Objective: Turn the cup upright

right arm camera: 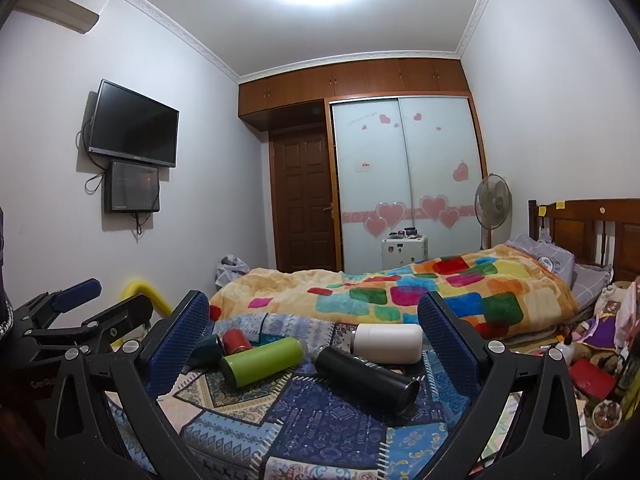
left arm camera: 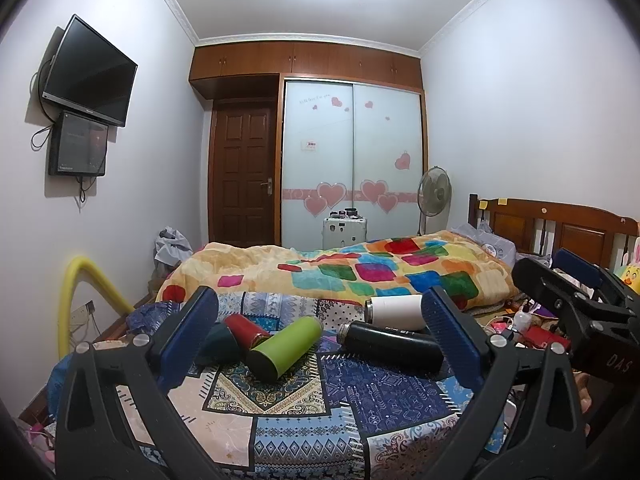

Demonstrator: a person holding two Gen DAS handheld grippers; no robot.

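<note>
Both tongs (left arm camera: 320,340) (right arm camera: 314,344) spread empty before the toppled green metal cup (left arm camera: 285,347), probably rigid and slippery: grip mid-body.

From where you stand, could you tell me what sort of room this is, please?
Most likely a home bedroom: a bed with a wooden headboard and colourful blanket, a sliding-door wardrobe with heart stickers, and a wall-mounted TV. Several cups, including a green cup, lie on their sides on the patterned quilt.

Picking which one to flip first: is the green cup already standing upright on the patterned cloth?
No. The green cup lies on its side on the patterned cloth, its base end toward the camera.
</note>
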